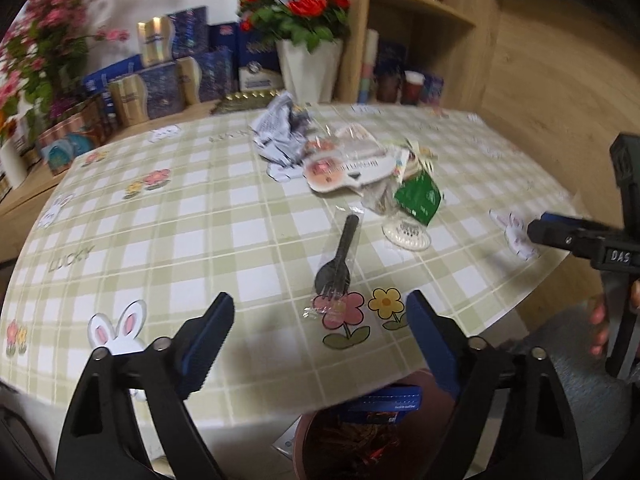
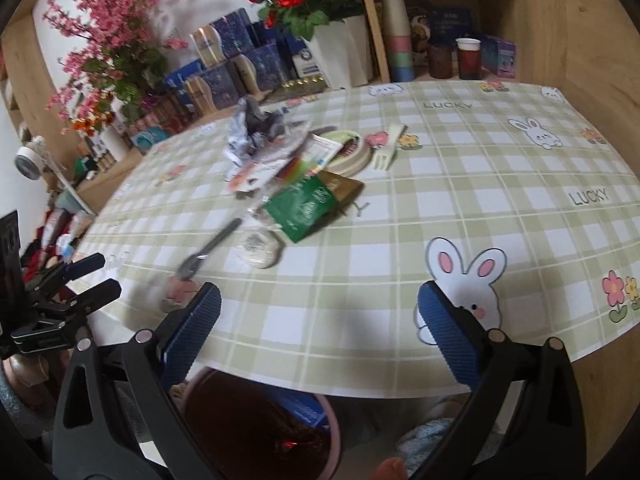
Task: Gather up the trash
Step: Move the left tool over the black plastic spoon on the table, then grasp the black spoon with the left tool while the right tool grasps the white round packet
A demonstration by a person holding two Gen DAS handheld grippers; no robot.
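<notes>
Where the table edge meets the viewer, left gripper (image 1: 320, 332) low in its own view, blue pads apart, nothing between them. Right gripper (image 2: 320, 320) likewise spread wide and empty above the near edge of the checked tablecloth (image 2: 460, 216). Below the table edge, a reddish bin (image 2: 332, 432) with dark contents and a blue packet inside. Just beyond the left gripper, a black plastic fork (image 1: 340, 256) in a clear wrapper, tines toward the camera, lying on printed flowers. Past it, a clear plastic lid (image 1: 406, 234) and, touching it, a green packet (image 1: 418, 198). Farther on, the main heap of trash: a flat printed wrapper (image 1: 344, 168) and crumpled grey paper (image 1: 280, 136). Beside the heap in the right view, a round shallow dish (image 2: 352, 152) and a pale fork (image 2: 386, 152). Behind the table, blue boxes (image 1: 208, 64), red flowers in a white vase (image 1: 308, 68), pink blossoms (image 2: 112, 40), wooden shelves (image 1: 420, 0).
</notes>
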